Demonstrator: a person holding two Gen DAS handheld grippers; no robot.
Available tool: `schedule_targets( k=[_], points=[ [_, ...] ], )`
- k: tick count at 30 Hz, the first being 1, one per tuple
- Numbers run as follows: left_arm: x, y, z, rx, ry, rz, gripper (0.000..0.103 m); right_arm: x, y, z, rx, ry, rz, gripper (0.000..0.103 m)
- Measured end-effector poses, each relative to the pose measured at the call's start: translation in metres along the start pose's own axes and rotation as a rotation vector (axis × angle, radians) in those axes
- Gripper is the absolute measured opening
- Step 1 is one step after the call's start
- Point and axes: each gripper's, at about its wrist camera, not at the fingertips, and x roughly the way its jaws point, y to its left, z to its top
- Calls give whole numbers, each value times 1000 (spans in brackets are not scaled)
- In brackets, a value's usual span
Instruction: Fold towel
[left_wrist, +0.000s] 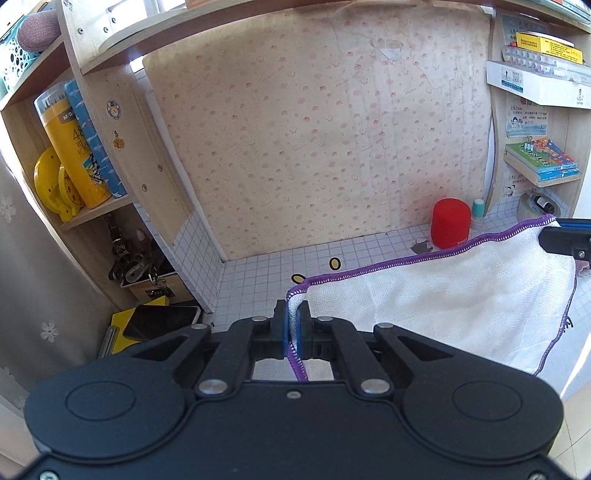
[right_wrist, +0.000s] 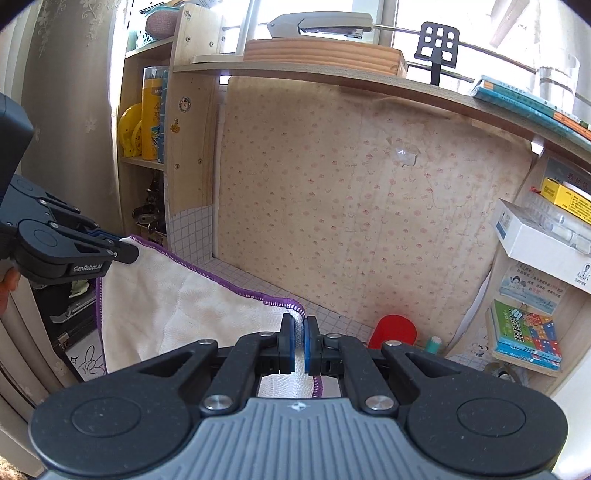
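A white towel (left_wrist: 443, 295) with purple stitched edging hangs stretched between both grippers above the tiled desk. My left gripper (left_wrist: 294, 314) is shut on the towel's left top corner, the purple hem running down between its blue pads. In the right wrist view the same towel (right_wrist: 177, 306) spreads to the left, and my right gripper (right_wrist: 300, 332) is shut on its right top corner. The left gripper (right_wrist: 122, 253) shows at the far left of that view, pinching the other corner. The right gripper (left_wrist: 565, 240) appears at the right edge of the left wrist view.
A red cylinder (left_wrist: 450, 223) and a small teal bottle (left_wrist: 479, 208) stand on the white tiled desk (left_wrist: 258, 280) by the patterned back board. Wooden shelves hold yellow items (left_wrist: 70, 158) at left and books (left_wrist: 539, 158) at right. A dark phone (left_wrist: 162, 321) lies lower left.
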Motion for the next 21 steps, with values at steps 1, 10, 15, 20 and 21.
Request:
schedule_targets(
  k=[1, 10, 15, 20, 21],
  points=[
    [8, -3, 1, 6, 2, 2, 4, 6, -1, -2, 4, 6, -3, 4],
    [79, -16, 11, 51, 33, -1, 5, 72, -23, -12, 39, 75, -59, 4],
    [110, -20, 11, 51, 68, -6, 5, 101, -31, -17, 58, 106, -80, 4],
    [133, -23, 8, 51, 100, -10, 5, 123, -35, -20, 66, 128, -88, 4],
    [137, -24, 7, 51, 105, -8, 5, 128, -35, -21, 65, 133, -89, 4]
  ],
)
